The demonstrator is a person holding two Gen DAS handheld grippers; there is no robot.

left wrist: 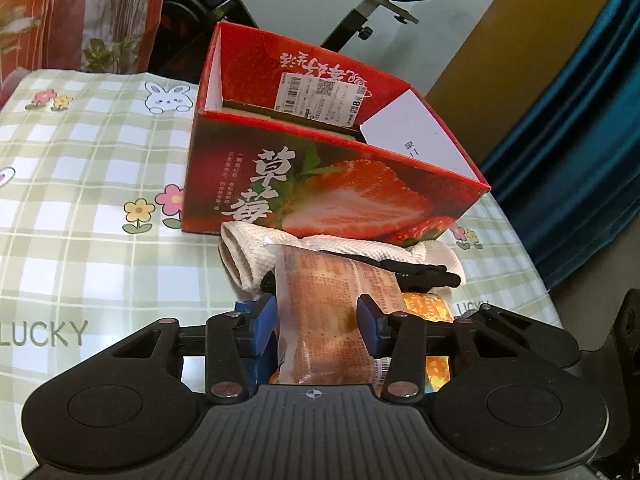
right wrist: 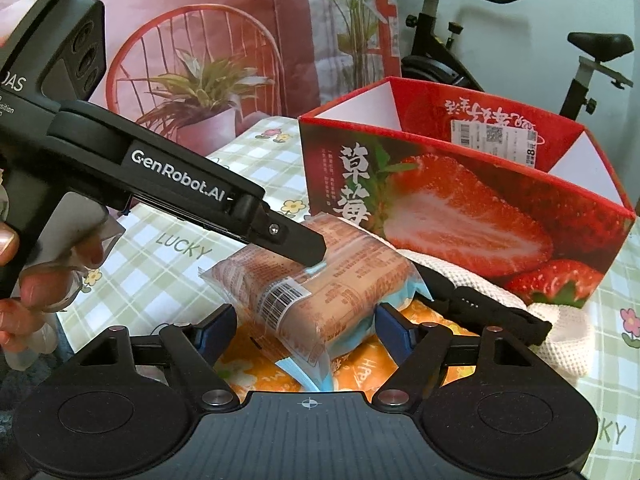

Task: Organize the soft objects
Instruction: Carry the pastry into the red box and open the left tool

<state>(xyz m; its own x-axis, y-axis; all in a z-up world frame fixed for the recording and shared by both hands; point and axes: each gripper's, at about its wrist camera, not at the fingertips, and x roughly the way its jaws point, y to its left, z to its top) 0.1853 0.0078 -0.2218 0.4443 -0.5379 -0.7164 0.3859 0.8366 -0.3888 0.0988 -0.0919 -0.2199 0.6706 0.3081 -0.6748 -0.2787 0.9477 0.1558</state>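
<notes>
**A:** Left wrist view has the wrapped bread packet (left wrist: pixel 336 312) squeezed between the blue pads of the left hand-held gripper (left wrist: pixel 318 326), lying on an orange packet (left wrist: pixel 428 308) just in front of the strawberry box (left wrist: pixel 332 184).

**B:** And the right hand-held gripper (right wrist: pixel 306 330)?

**A:** Its jaws stand wide, either side of the packet's near end, not pressing it. I'd keep it off.

**B:** So how should the lift go?

**A:** Gently. Bread crushes, so only enough squeeze to stop the slippery film sliding. Raise it clear of the black strap (left wrist: pixel 404 274) and white mesh cloth (left wrist: pixel 256 256), above the box's near wall, then let go low inside.

**B:** Any writing?

**A:** "GenRobot.AI" on the left gripper's arm, seen from the right wrist. "LUCKY" on the checked desk (left wrist: pixel 80 184) cloth. Large Chinese characters for strawberry on the box, plus a barcode sticker (left wrist: pixel 320 98) showing an 8. The packet's print is too small to read.
</notes>
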